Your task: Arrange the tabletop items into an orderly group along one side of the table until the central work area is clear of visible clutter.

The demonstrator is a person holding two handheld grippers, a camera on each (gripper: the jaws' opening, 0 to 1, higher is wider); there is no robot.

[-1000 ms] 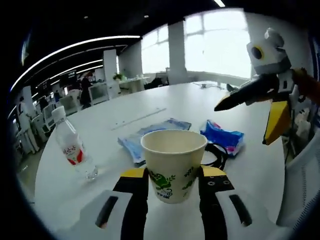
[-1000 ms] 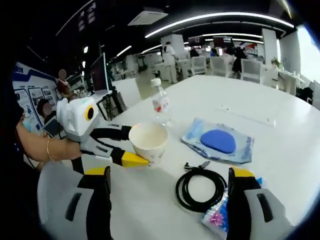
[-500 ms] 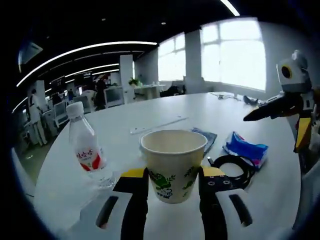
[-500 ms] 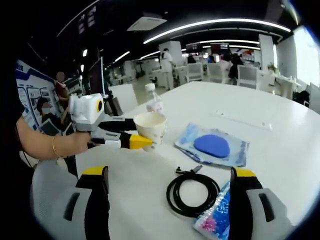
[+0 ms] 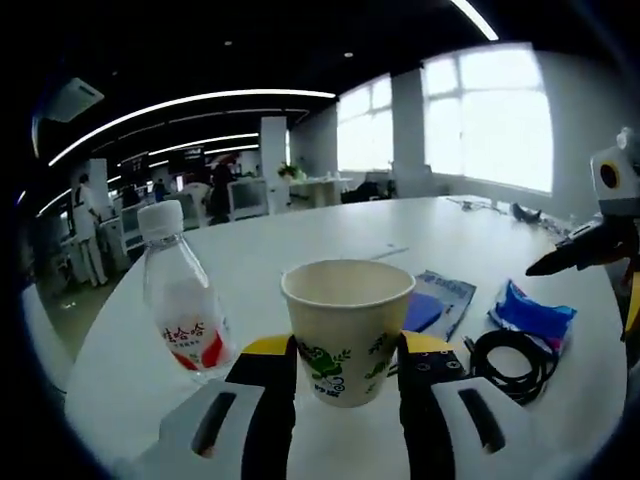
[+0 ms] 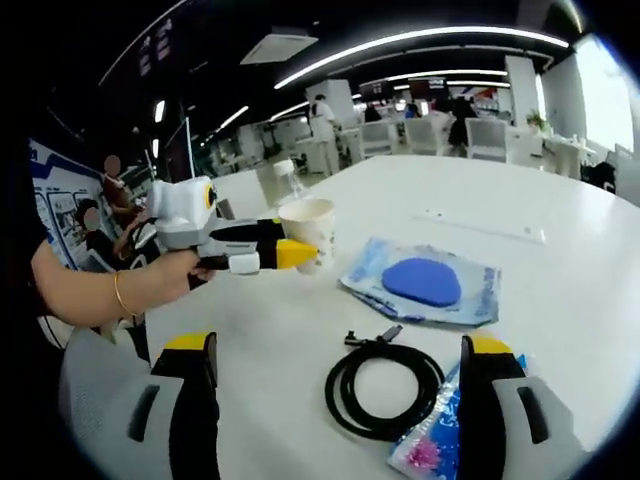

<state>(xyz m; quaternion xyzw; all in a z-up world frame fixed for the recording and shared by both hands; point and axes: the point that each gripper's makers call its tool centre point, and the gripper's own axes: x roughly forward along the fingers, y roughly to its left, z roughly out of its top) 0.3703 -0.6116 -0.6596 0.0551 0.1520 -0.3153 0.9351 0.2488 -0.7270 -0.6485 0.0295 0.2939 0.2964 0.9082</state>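
My left gripper [image 5: 347, 352] is shut on a paper cup [image 5: 347, 325] with green print, held upright. A water bottle [image 5: 186, 306] with a red label stands just left of the cup. In the right gripper view the left gripper [image 6: 285, 255] holds the cup [image 6: 308, 232] over the white table [image 6: 560, 280], with the bottle [image 6: 286, 180] behind it. My right gripper [image 6: 335, 390] is open, low over the table. Between its jaws lies a coiled black cable [image 6: 385, 385]. A blue pad in a clear bag [image 6: 422, 283] lies beyond, and a blue packet [image 6: 430, 440] sits by the right jaw.
The round white table [image 5: 330, 240] stretches away toward office desks and chairs. A thin strip [image 6: 480, 225] lies on the far side of the table. A person's hand with a bracelet [image 6: 120, 290] holds the left gripper. People stand in the background.
The left gripper has carried the cup leftward, closer to the water bottle and away from the pad, cable and packet. The right gripper has stayed open over the cable.
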